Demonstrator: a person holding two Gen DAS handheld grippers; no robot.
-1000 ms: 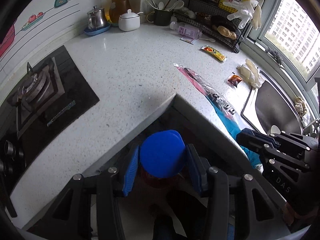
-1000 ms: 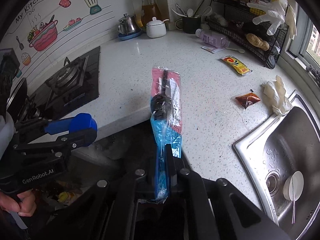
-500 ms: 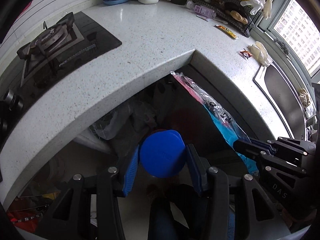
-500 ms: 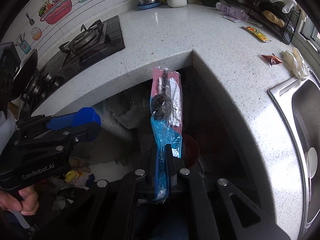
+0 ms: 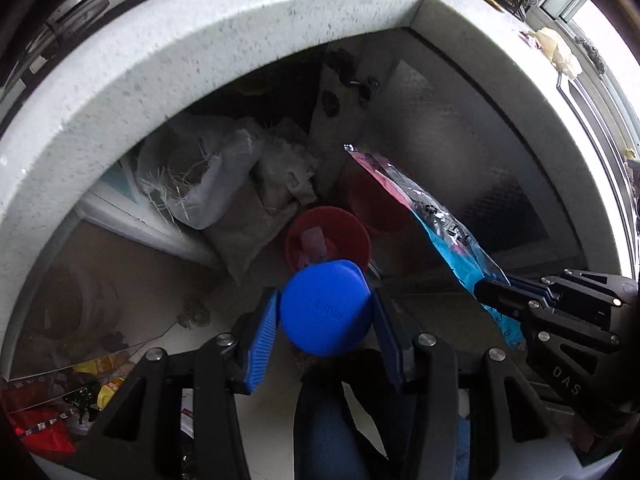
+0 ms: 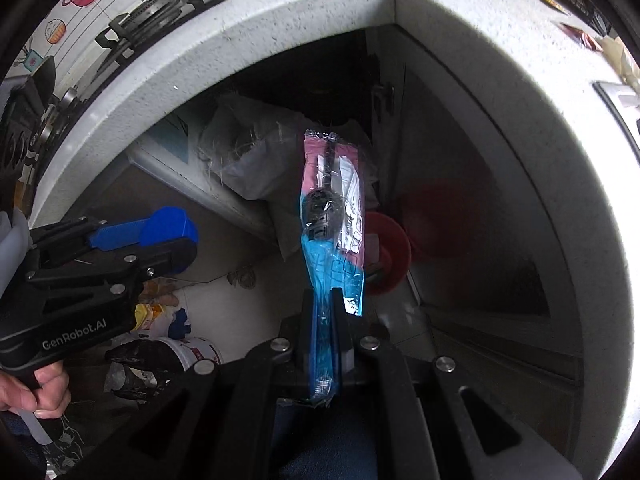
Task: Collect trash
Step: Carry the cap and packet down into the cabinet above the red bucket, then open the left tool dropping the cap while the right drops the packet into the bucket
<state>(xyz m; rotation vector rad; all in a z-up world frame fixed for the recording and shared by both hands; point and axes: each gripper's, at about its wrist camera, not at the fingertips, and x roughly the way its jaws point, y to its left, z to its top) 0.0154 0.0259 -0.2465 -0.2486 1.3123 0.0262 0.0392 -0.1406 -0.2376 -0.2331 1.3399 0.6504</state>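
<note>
The left gripper (image 5: 325,314) pinches a blue cap (image 5: 325,308) between its two blue pads (image 5: 262,342). The cap hangs just above a red bin (image 5: 348,228) on the floor, under the white counter (image 5: 200,36). Something pink lies inside the bin.

The right gripper (image 6: 326,320) is pressed tight on a long wrapper (image 6: 334,216), pink at the top and blue at the bottom. The wrapper sticks up in front of the bin, to the right of the cap. A grey sack (image 5: 216,172) leans behind the bin. More trash (image 5: 48,412) lies on the floor at the left.
</note>
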